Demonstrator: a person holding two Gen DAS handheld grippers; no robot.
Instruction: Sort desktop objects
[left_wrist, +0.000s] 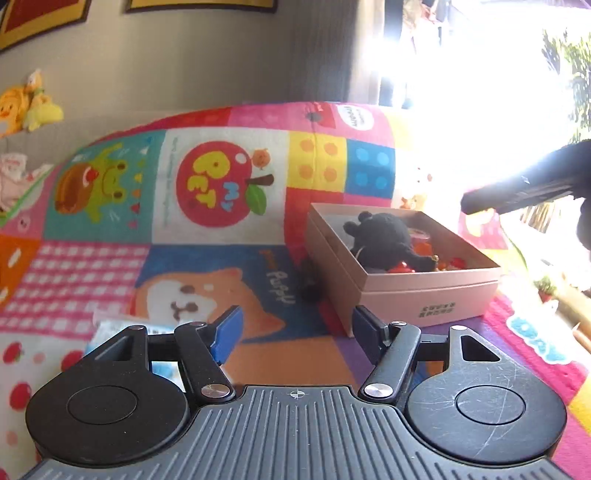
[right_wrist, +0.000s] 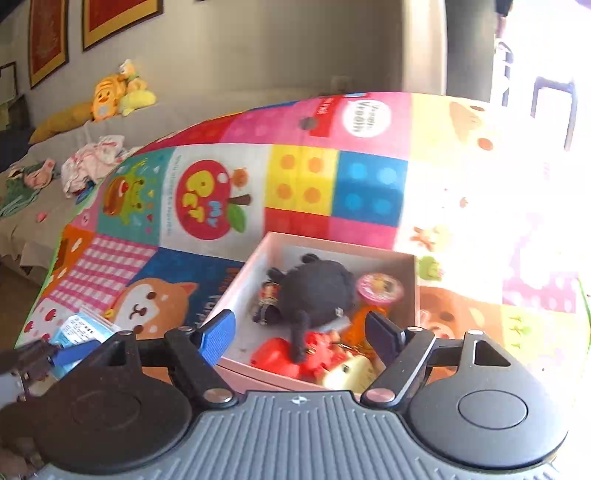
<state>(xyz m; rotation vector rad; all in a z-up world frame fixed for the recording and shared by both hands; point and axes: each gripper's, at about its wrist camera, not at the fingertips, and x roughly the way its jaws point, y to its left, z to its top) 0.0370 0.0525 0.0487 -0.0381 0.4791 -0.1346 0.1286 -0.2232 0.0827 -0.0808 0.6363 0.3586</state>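
A pink cardboard box (left_wrist: 406, 291) stands on a colourful cartoon blanket (left_wrist: 207, 192). It holds a black plush toy (left_wrist: 384, 236), red toys (right_wrist: 280, 354), a round pink item (right_wrist: 380, 288) and a pale yellow item (right_wrist: 351, 369). My right gripper (right_wrist: 301, 338) hovers over the box's (right_wrist: 240, 273) near side, open, with nothing gripped. My left gripper (left_wrist: 297, 332) is left of the box, low over the blanket, open and empty. A blue-and-white packet (left_wrist: 107, 332) lies by its left finger. A small dark object (left_wrist: 308, 280) lies against the box's left wall.
Yellow plush toys (right_wrist: 118, 92) and crumpled clothes (right_wrist: 92, 162) lie on a grey surface beyond the blanket's left edge. Strong window glare washes out the right side. The packet (right_wrist: 83, 328) also shows at the lower left of the right wrist view.
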